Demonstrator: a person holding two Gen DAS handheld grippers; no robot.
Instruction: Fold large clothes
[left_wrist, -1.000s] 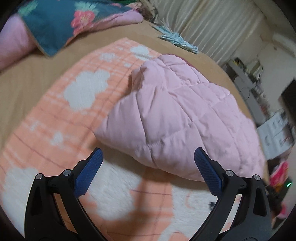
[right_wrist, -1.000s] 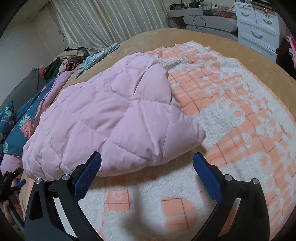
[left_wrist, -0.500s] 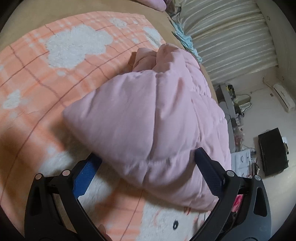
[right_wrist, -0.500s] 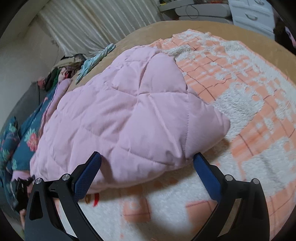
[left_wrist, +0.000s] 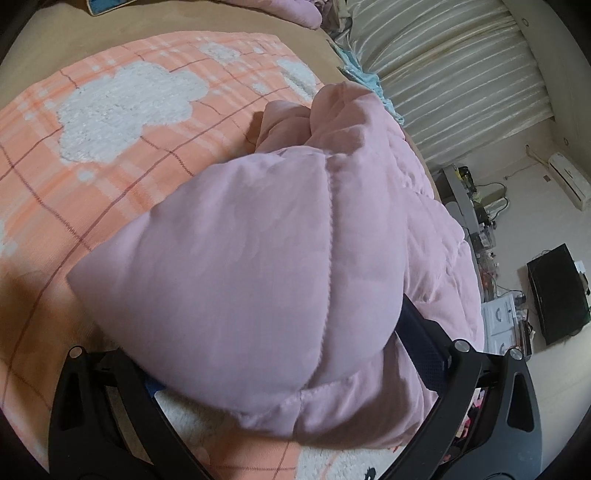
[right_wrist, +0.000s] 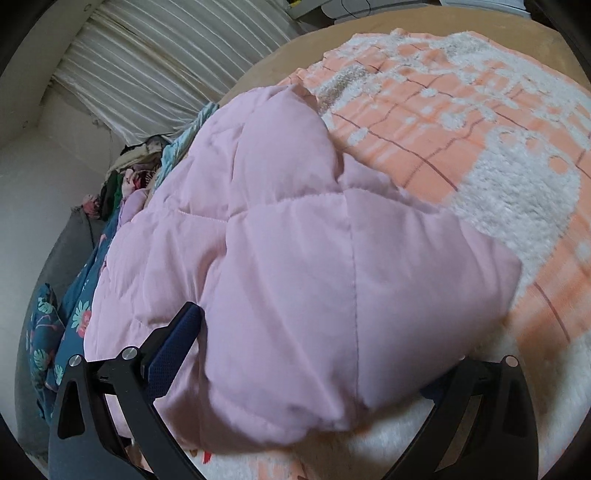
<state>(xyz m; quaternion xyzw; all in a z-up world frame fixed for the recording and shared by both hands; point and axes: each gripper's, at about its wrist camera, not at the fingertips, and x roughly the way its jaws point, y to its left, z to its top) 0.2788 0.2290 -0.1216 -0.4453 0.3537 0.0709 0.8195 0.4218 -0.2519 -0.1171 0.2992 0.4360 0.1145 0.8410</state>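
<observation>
Garment: pink quilted jacket (left_wrist: 258, 266) lies on the orange-and-white blanket (left_wrist: 110, 122) on the bed; puffy, several layers thick.
Left gripper (left_wrist: 280, 354): jaws spread wide, straddling the near corner of the jacket; padding bulges between the fingers. Not clamped yet.
Right gripper (right_wrist: 314, 354): jaws spread, around the other near corner (right_wrist: 424, 280); right finger mostly hidden under the cloth.
Step (judged): taking hold of the near edge with both grippers, ahead of a fold away over the body.
How to do it well: push in until the stitched hem sits deep between the pads, then close. Catch all layers, not just the top shell.
Risk: slick fabric plus thick fill may slip out of a shallow pinch.
Lift: raise both corners together and level, so the fold line stays straight.
Blanket: keep the lower fingers clear of its pile.
</observation>
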